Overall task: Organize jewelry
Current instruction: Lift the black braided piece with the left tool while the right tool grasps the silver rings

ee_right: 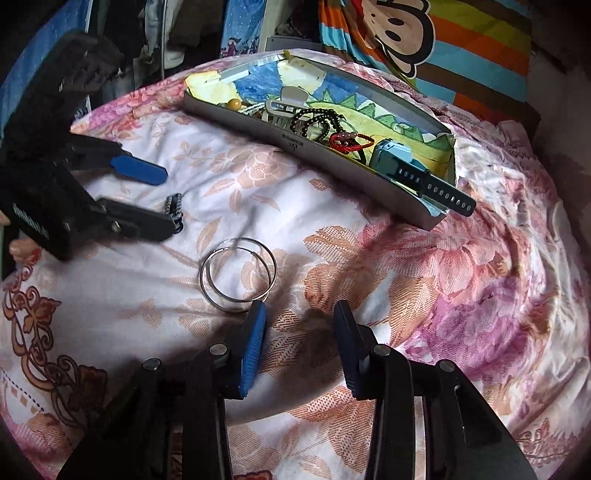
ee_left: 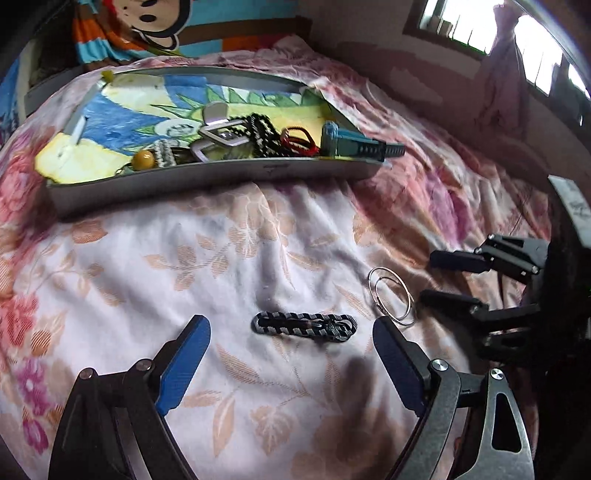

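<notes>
A grey-black braided bracelet (ee_left: 304, 327) lies on the floral bedsheet, between the open fingers of my left gripper (ee_left: 291, 332). Two thin silver hoops (ee_left: 391, 295) lie overlapped just right of it; in the right wrist view the hoops (ee_right: 238, 280) sit just ahead and left of my open, empty right gripper (ee_right: 299, 314). The left gripper (ee_right: 162, 199) shows there straddling the bracelet (ee_right: 175, 208), mostly hidden. A shallow grey tray (ee_left: 221, 173) with a drawn liner holds a black bead necklace (ee_left: 264, 129), red cord bracelet (ee_left: 299, 142), blue watch (ee_left: 354, 144), white hair clip (ee_left: 218, 127) and yellow bead (ee_left: 144, 159).
The tray (ee_right: 332, 162) lies on the bed beyond both grippers, the watch strap (ee_right: 447, 195) poking over its right end. A striped monkey-print pillow (ee_right: 424, 37) lies behind it. A window (ee_left: 480, 26) and a curtain are at the far right.
</notes>
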Motion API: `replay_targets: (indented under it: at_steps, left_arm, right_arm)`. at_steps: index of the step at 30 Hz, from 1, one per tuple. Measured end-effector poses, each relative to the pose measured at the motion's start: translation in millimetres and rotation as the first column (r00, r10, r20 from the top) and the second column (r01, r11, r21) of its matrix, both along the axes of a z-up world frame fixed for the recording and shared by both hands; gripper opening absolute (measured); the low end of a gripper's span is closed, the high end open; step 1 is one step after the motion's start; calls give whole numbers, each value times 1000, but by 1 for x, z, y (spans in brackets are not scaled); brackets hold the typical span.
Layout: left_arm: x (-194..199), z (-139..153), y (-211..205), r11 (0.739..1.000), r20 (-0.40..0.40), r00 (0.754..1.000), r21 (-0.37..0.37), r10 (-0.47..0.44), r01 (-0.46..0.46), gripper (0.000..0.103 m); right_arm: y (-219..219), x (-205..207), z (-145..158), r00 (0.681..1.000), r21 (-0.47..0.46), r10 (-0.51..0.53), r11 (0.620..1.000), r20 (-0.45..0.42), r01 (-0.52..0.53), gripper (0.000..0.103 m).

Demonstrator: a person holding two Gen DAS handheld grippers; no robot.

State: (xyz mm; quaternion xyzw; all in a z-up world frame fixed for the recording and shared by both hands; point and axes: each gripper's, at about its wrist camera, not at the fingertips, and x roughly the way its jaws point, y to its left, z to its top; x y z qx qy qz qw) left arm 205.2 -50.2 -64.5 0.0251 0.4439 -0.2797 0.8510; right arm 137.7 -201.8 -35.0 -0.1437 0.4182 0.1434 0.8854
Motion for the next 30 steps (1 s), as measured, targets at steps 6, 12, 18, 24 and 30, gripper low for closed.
replay_targets:
  at_steps: [6,12,18,24,30]
  left_arm:
    - [0,-5,-17,997,27,999,78,-31,29,64]
    - [-1,-5,-16,997,32,999,74,-31,28,57]
    - [-1,-6,-13,998,27,1000,69,-6,4,56]
    - [1,-6,-3,998,5,999,48,43,-43,56]
    - [1,-5,2,997,-7,997,32,71,-71,56]
  right_arm:
    - [-9,6,-3,1000,85,3,996,-29,-1,34]
    - [-9,10,-2,999,182,42,983,-34,-35,34]
    - [3,23,-11,989,228,118,969,-86,-96,35]
    - [14,32,-17,978,238,171,961,-116,-140,44]
    - [17,35,-21,976,248,175,959,-127,-140,45]
